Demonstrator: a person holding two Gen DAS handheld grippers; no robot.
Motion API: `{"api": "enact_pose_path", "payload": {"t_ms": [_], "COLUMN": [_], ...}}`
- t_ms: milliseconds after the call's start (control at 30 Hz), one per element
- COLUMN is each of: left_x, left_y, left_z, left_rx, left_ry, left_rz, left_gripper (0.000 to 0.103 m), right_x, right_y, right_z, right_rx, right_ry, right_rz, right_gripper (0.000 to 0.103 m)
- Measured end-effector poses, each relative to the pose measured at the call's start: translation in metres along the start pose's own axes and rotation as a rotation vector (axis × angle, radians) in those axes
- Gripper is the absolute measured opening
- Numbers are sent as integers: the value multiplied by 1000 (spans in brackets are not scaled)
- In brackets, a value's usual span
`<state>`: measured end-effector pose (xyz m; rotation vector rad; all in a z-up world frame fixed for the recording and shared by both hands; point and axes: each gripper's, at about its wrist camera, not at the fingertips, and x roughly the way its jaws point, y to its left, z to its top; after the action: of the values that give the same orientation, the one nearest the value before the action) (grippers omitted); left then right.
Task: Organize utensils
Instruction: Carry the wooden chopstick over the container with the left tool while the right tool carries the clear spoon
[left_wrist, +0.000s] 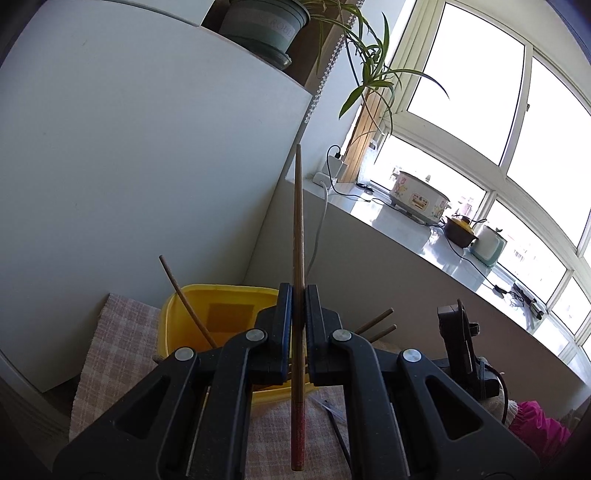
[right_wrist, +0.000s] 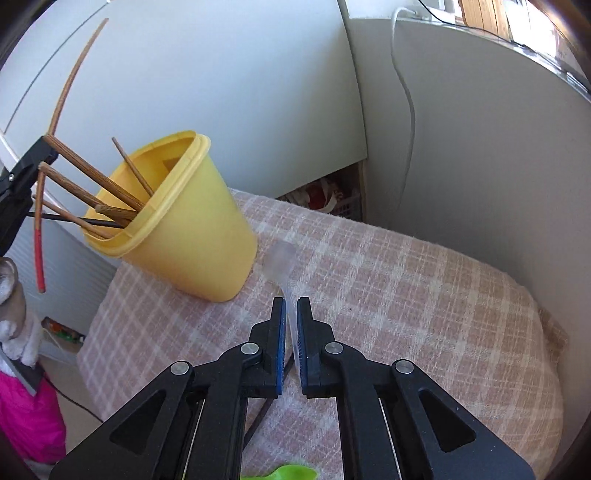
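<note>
- While your left gripper (left_wrist: 298, 295) clamps a chopstick (left_wrist: 298, 236) upright, red end nearest you, your right gripper (right_wrist: 290, 306) pinches a clear spoon (right_wrist: 280, 264), bowl pointing ahead.
- Below both jaws lies checked cloth (right_wrist: 406, 295).
- Beyond them a yellow cup (right_wrist: 184, 229) holds chopsticks; farther off, a white cabinet (left_wrist: 129, 147).

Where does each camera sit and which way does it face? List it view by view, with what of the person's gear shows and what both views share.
Left wrist: on the left gripper, looking along its fingers toward the window sill; it clamps a red-tipped chopstick above the yellow cup.
Right wrist: on the right gripper, looking down at the checked cloth; it pinches a clear plastic spoon. A pink sleeve shows.
Shared: yellow cup, checked cloth, red-tipped chopstick, and each view catches the other gripper.
</note>
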<state>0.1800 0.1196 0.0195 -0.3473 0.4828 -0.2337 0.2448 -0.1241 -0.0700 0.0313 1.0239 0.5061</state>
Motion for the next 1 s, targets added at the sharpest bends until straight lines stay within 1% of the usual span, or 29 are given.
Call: {"api": "enact_pose_path", "payload": {"t_ms": [67,100,133,167,400,467,500,533,567,633,733,900,1000], "left_x": [1,1,0,-1,-4,-3,-3,-2,-1,0,3,13,20], "left_y": [-1,-1,-1,-2,-2,1,2,3,4,6,6,5,7], "left_z": [0,-1,-1,-1,-1,0,0,0,0,1,3,5,4], "left_rx": [2,0,-1,0,19,12,8,4,-1,-10,-3,1,-4], "left_ry": [5,7,8,7,13,13,12,11,8,1,-14,-48,-57], "left_rz": [0,-3,-6,-6,7,11,13,16,17,18,33,52,58], "left_gripper": [4,5,5,4,4,4,4,4,4,4,4,4,4], "right_x": [12,19,28,36,82,85,85,86,85,81,64,16,-17], "right_y": [-6,-6,-6,-7,3,10,13,16,18,16,7,-1,4], "right_z": [0,1,2,4,14,15,15,15,14,13,9,5,8], "right_rx": [20,22,25,34,-22,-64,-81,-94,-102,-80,-29,30,30], "right_ry": [26,50,88,111,205,199,195,194,188,175,120,-12,-97], "right_rz": [18,46,83,99,14,-6,-23,-40,-53,-53,-60,-40,-45], "right_gripper": [5,7,12,13,13,13,6,4,4,4,4,4,4]}}
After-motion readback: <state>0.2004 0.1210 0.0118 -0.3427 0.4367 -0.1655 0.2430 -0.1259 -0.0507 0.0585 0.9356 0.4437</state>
